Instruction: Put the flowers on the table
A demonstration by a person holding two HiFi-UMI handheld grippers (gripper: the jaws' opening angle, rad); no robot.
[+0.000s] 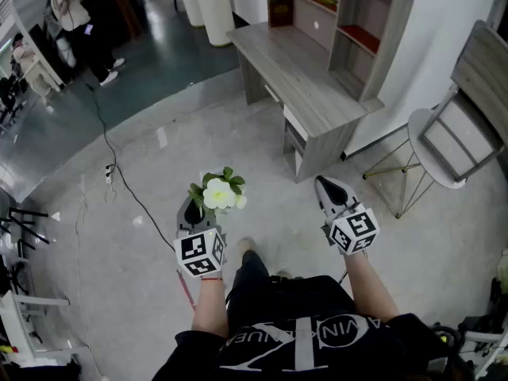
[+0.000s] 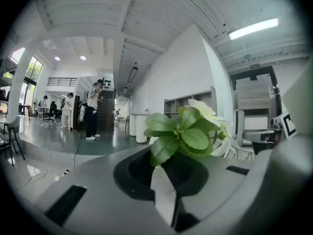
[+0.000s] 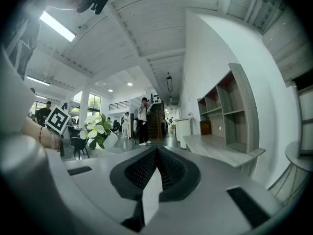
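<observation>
A sprig of white flowers (image 1: 220, 191) with green leaves stands up out of my left gripper (image 1: 193, 210), which is shut on its stem. In the left gripper view the leaves and a pale bloom, the flowers (image 2: 190, 132), fill the space just past the jaws. My right gripper (image 1: 332, 193) is held level beside it, shut with nothing between its jaws; its own view shows the flowers (image 3: 95, 128) off to the left. The grey wooden table (image 1: 305, 82) stands ahead, with a shelf unit (image 1: 361, 30) on its far side, and appears as the table (image 3: 222, 151) at the right of the right gripper view.
A round white side table (image 1: 432, 157) and a grey chair (image 1: 468, 109) stand to the right. A black cable (image 1: 111, 165) runs across the floor at left. People stand in the far background (image 1: 79, 22). White bins (image 1: 213, 6) sit beyond the table.
</observation>
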